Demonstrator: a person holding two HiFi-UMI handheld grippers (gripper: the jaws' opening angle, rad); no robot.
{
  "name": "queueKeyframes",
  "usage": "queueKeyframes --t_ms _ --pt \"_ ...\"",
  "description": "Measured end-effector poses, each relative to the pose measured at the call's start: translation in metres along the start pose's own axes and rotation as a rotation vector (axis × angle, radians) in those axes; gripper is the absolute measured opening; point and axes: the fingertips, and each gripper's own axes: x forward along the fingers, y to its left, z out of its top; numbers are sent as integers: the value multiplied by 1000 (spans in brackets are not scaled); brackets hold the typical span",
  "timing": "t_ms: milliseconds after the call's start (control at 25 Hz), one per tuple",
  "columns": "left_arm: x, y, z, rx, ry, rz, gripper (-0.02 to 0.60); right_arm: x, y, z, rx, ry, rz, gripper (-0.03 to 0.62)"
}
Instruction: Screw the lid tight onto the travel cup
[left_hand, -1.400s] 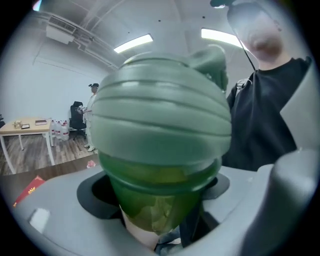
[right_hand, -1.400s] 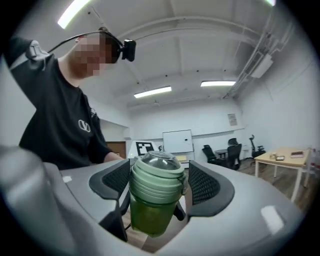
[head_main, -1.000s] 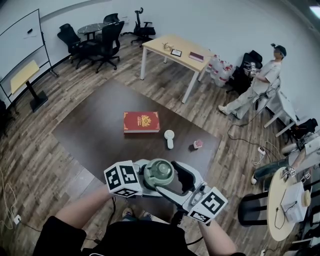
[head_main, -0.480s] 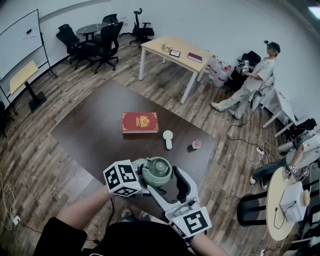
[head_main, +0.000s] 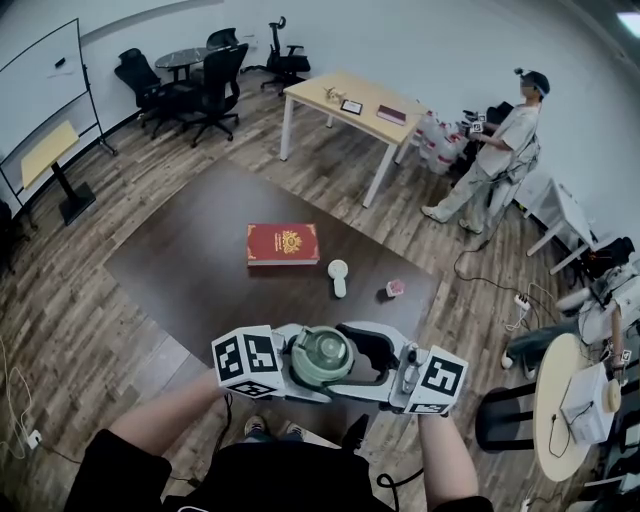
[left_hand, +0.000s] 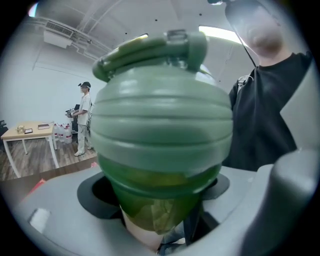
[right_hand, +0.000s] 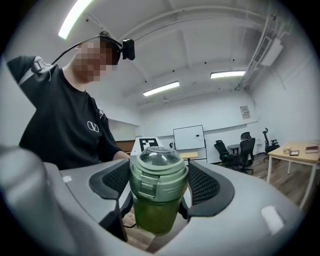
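Currently the travel cup (right_hand: 156, 214) is up in the air in front of the person's chest, over the near edge of the dark counter (head_main: 190, 270), held between both grippers.

- Cup: upright in the right gripper view. Body is translucent green and narrows toward the bottom. Something lighter shows through the wall in the left gripper view; can't tell what.
- lid (right_hand: 159, 172): opaque sage green with ribbed rings round the side and a clear dome on top. A hinged clasp faces the right gripper's camera. It sits level on the cup, with no gap visible at the seam.
- left gripper (left_hand: 160, 202): jaws closed on the cup body below the lid, dark pads on either side. The cup fills most of its view.
- right gripper (right_hand: 160, 187): jaws closed on the lid, textured black pads pressing its two sides.
- From the head view, the two marker cubes sit left and right of the cup, and only the domed top of the lid shows.

Also on the counter, well apart from the cup: a red book (head_main: 283, 244), a small white object (head_main: 339, 276) and a small pink item (head_main: 396, 288).
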Motion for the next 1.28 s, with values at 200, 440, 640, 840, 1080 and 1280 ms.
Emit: queueKeyframes --t_ms 200,440,640,840,1080,1280 --pt "-9 15 -3 -11 -8 88 411 10 -6 2 23 -55 -229 371" --pt "-11 30 -9 -20 6 184 411 16 -12 -4 70 -57 -671 367" --pt "0 36 -7 -31 -6 225 413 10 -16 -8 81 -38 -961 367" --pt "-4 36 -4 -44 -30 202 414 13 -11 -6 21 -23 -819 371" --pt "-12 0 8 10 -45 6 414 2 12 7 22 -86 -178 407" --pt "1 -40 10 72 5 -146 414 -1 26 -1 -23 30 127 482"
